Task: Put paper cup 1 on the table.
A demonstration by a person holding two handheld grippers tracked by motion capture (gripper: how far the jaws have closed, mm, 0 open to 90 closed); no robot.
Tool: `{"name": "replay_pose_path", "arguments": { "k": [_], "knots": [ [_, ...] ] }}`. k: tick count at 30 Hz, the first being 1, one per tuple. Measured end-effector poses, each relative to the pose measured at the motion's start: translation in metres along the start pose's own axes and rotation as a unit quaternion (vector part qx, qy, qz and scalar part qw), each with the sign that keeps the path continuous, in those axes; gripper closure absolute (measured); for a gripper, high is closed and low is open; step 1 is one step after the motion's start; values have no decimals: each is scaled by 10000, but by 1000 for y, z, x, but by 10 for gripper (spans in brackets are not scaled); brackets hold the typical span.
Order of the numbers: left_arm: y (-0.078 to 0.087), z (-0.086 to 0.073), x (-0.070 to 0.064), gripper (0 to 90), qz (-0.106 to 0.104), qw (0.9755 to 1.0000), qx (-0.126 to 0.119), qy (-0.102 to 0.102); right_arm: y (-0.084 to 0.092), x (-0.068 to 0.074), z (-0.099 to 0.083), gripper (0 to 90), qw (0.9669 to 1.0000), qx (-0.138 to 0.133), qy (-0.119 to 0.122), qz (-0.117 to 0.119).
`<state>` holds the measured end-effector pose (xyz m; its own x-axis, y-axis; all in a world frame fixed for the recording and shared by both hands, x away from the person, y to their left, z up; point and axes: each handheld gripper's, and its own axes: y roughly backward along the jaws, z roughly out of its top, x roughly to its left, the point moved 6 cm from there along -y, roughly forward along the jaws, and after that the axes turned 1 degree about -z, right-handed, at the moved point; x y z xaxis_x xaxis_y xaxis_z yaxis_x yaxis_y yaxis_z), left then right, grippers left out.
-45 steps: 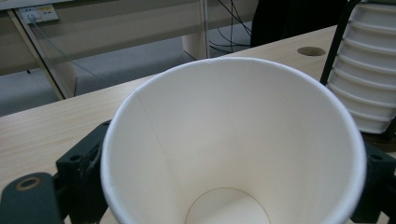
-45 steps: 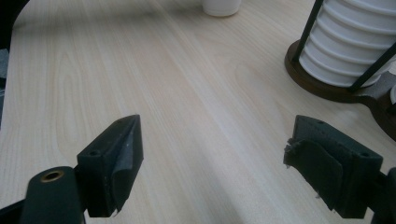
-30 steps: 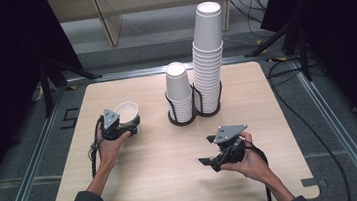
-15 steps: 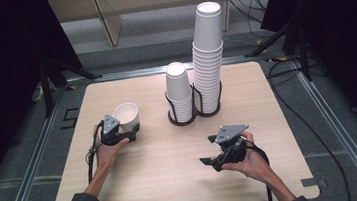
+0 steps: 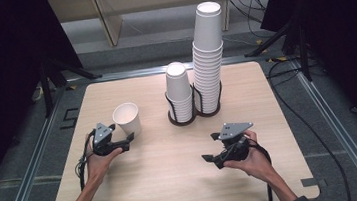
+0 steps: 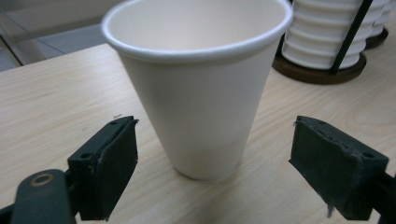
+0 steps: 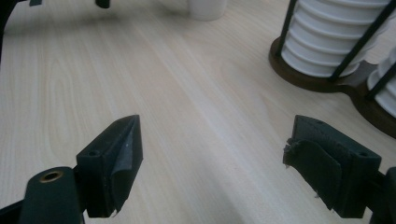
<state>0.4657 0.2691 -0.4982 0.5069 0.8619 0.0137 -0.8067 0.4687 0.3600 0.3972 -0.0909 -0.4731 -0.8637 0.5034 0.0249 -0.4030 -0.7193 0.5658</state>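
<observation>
A single white paper cup [image 5: 127,117] stands upright on the left part of the wooden table [image 5: 175,181]. My left gripper [image 5: 124,140] sits just in front of it, open. In the left gripper view the cup [image 6: 196,93] stands a little beyond the left gripper [image 6: 215,128], whose jaws are spread wider than it and do not touch it. My right gripper [image 5: 210,147] hovers low at the table's front right, open and empty. In the right gripper view the right gripper [image 7: 215,128] faces bare wood, and the cup's base [image 7: 208,9] shows far off.
Two stacks of white cups stand in a dark wire holder [image 5: 183,120] at the table's back middle: a short stack [image 5: 179,93] and a tall stack [image 5: 207,57]. The short stack [image 6: 327,42] is close behind the single cup, to its right. Dark floor surrounds the table.
The left gripper has let go of the cup and drawn back toward the person. The cup stays standing on the table. The right gripper has barely moved.
</observation>
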Motion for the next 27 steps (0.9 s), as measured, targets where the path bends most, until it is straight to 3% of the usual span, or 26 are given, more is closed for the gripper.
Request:
{"name": "replay_pose_path", "arguments": {
  "k": [2, 6, 8, 11, 14, 17, 23, 24, 25, 27],
  "knots": [
    [11, 1, -3, 144, 41, 10000, 24, 3, 2, -3, 1, 182, 10000, -37, -49, -40],
    [28, 4, -11, 144, 7, 9997, -228, 131, 9, -13, 5, 181, 9992, -189, -121, -319],
    [37, 5, -18, 144, -37, 9996, -223, 196, 12, -17, 6, 180, 9982, -249, -367, -394],
    [49, 6, -31, 144, -26, 9995, -302, 55, 17, -24, 7, 180, 9964, -373, -527, -547],
    [61, 8, -42, 145, -112, 9994, -317, 66, 23, -31, 9, 178, 9948, -460, -636, -646],
    [69, 5, -52, 145, -166, 9994, -290, 113, 28, -40, 11, 180, 9913, -641, -814, -809],
    [77, 2, -67, 145, -307, 9991, -263, 140, 39, -57, 17, 178, 9844, -750, -1182, -1062],
    [79, 2, -68, 145, -301, 9993, -198, 110, 41, -61, 19, 178, 9844, -814, -1106, -1101],
    [79, 2, -71, 145, -344, 9991, -212, 107, 42, -61, 21, 176, 9832, -815, -1240, -1062],
    [78, 1, -77, 145, -448, 9986, -276, 70, 47, -69, 25, 170, 9816, -872, -1189, -1213]
  ]
}}
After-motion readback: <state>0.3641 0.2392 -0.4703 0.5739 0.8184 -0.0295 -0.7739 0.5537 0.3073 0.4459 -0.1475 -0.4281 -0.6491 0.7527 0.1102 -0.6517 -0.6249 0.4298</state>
